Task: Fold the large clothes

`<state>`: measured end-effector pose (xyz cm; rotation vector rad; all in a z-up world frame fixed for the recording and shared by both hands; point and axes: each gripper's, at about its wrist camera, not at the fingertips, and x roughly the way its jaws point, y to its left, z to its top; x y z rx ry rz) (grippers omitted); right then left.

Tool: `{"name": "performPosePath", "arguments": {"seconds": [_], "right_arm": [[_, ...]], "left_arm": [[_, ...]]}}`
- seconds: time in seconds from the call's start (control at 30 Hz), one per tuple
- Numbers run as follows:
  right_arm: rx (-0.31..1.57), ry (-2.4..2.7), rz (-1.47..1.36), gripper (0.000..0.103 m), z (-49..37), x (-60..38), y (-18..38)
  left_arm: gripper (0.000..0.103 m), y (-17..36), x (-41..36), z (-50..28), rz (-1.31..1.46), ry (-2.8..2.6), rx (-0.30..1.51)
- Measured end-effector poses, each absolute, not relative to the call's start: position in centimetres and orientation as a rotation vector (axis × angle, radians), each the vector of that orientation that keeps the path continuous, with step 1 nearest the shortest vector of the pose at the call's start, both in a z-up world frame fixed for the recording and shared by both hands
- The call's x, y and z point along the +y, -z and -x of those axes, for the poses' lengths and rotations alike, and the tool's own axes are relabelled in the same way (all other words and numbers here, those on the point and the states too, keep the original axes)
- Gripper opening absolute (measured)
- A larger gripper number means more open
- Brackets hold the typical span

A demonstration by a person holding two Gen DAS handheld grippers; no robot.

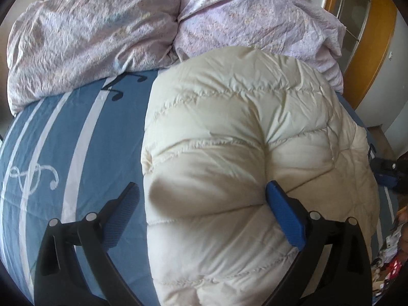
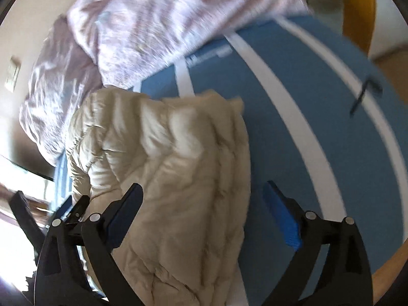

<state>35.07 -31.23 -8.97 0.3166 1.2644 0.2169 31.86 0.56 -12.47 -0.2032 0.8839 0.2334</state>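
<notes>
Lying on the blue striped bed sheet (image 1: 63,132), the cream puffer jacket (image 1: 242,140) is found folded, long axis running away from both claws. The left gripper (image 1: 202,199) and right gripper (image 2: 202,196) are spread wide, nothing held; the left is judged nearer.

Bare blue sheet (image 1: 63,132) left of jacket (image 1: 242,153), duvet (image 1: 102,33) heaped behind

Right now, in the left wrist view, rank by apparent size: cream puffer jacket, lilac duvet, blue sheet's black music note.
1. cream puffer jacket, though nearness inflates it
2. lilac duvet, close behind
3. black music note, smallest by far
</notes>
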Motion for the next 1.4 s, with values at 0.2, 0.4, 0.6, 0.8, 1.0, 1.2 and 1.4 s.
{"name": "performPosePath", "arguments": {"seconds": [0.2, 0.4, 0.6, 0.8, 1.0, 1.2, 1.4], "right_arm": [[1.380, -0.229, -0.428, 0.097, -35.4, -31.8, 11.8], [1.406, -0.240, -0.447, 0.099, -36.2, -31.1, 12.4], [1.422, -0.261, -0.468, 0.100, -36.8, -30.7, 13.4], [1.431, -0.318, -0.489, 0.101, -37.0, -29.7, 13.9], [1.433, -0.362, -0.453, 0.094, -36.8, -27.5, 14.0], [1.428, -0.375, -0.471, 0.061, -37.0, -26.5, 14.4], [1.401, -0.375, -0.412, 0.033, -37.4, -25.2, 13.3]], "left_arm": [[0.099, 12.7, 0.5, -31.7, 0.218, -0.240, 0.896], [0.099, 12.8, 0.3, -31.6, 0.218, -0.241, 0.904], [0.099, 12.9, 0.1, -31.6, 0.212, -0.240, 0.911], [0.099, 13.1, 0.2, -31.7, 0.220, -0.239, 0.919], [0.099, 13.2, 0.5, -31.7, 0.240, -0.235, 0.929], [0.098, 13.2, 0.6, -31.9, 0.243, -0.247, 0.939], [0.094, 12.2, 0.9, -31.9, 0.269, -0.240, 0.935]]}}
